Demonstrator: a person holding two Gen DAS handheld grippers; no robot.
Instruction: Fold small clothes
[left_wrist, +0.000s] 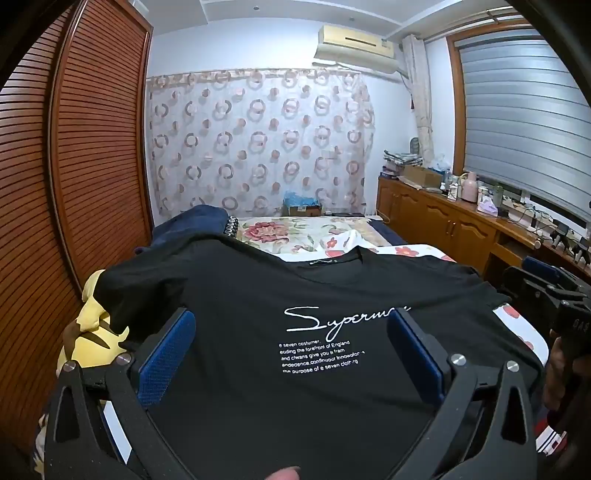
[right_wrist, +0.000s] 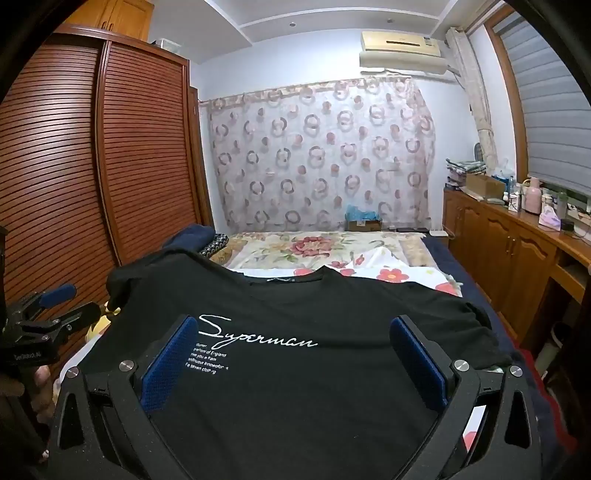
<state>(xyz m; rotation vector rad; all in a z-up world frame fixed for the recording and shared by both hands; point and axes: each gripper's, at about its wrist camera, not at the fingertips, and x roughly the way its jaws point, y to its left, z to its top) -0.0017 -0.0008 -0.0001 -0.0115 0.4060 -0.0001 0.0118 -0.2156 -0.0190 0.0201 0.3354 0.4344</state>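
Black cotton T-shirt with white "Superman" script (left_wrist: 295, 295) lies spread face-up on the floral-sheeted bed (left_wrist: 314, 230), collar toward 12 o'clock, sleeves out at 9 and 3. Left gripper (left_wrist: 291, 354) and right gripper (right_wrist: 295, 354) hover over the chest, fingers wide apart, nothing between them. Judged: fold not yet begun. Next move likely calls for each gripper pinching a sleeve or side edge and carrying it inward.

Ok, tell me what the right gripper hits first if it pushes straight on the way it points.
Probably the black T-shirt spread on the bed. The open right gripper points slightly down at its chest print; depth is unclear.
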